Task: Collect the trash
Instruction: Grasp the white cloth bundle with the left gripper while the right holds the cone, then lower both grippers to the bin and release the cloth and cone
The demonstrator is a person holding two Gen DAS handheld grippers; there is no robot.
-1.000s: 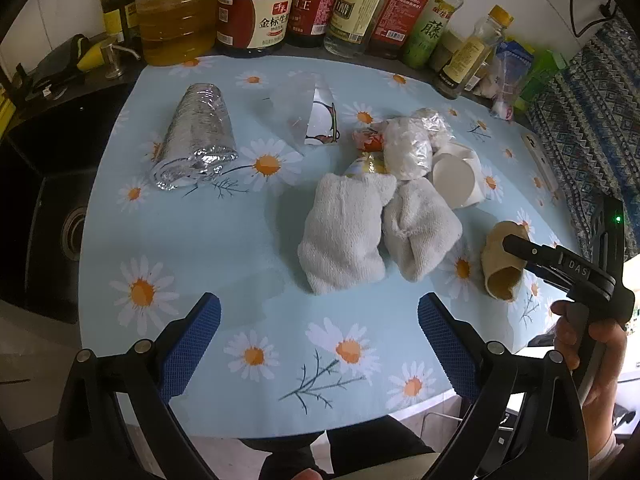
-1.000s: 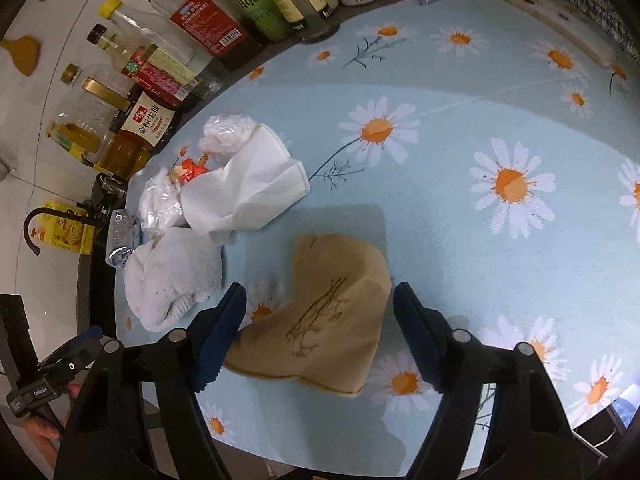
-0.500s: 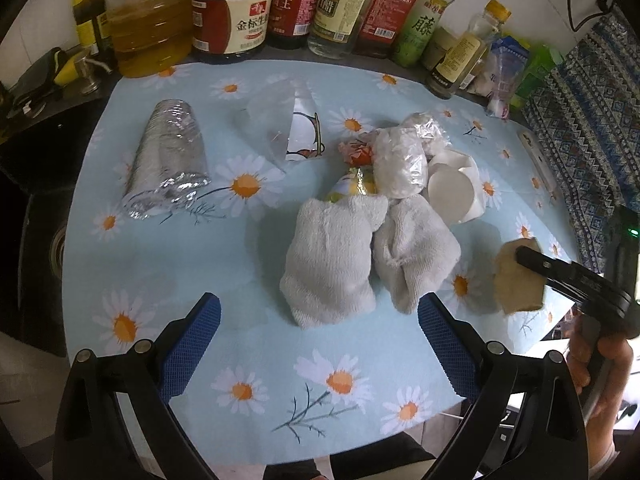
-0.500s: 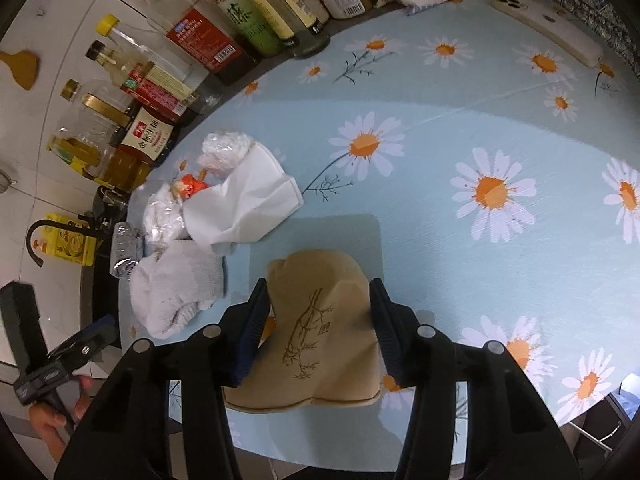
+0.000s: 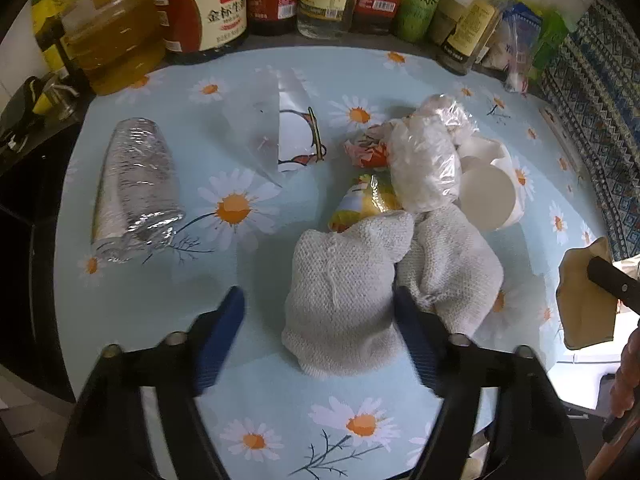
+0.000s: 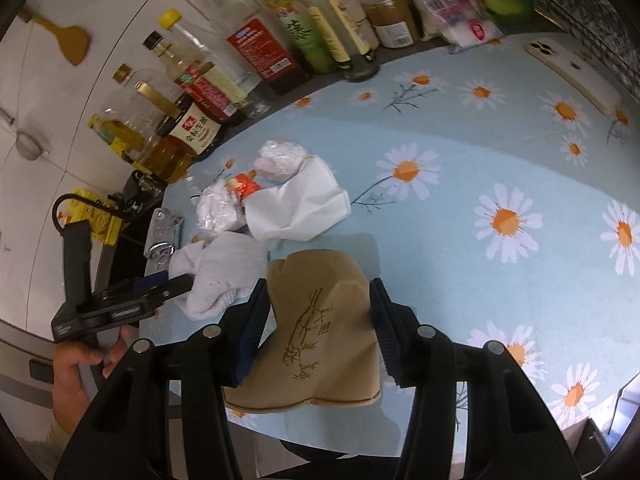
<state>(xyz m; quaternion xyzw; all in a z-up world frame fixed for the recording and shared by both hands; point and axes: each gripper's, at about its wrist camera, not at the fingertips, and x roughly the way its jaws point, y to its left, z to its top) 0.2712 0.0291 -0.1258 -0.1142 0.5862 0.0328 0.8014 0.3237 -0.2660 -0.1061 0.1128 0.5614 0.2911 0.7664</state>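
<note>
Over on the left half of the daisy-printed blue tablecloth [image 5: 132, 308], a crinkled silver foil tube [image 5: 134, 186] lies well clear of everything, its length running away from the person. Nearer the middle, the left gripper [image 5: 318, 334] hangs low with its blue-padded fingers spread wide. The near end of a white knitted cloth bundle [image 5: 344, 300] sits between them, closer to the right finger, which looks to be touching it or nearly so. The bundle's long axis runs forward, roughly in line with the fingers, so closing should catch it across its narrow width. A second white knitted bundle [image 5: 452, 268] lies just beside it on the right, and I'd guess that finger has to slip between the two.

Farther right, the right gripper [image 6: 316, 328] has its pads pressed against both sides of a crumpled tan paper bag with a bamboo sketch [image 6: 324, 332]. The bag seems lifted at the table's near right edge, well away from the wrapper pile.
</note>
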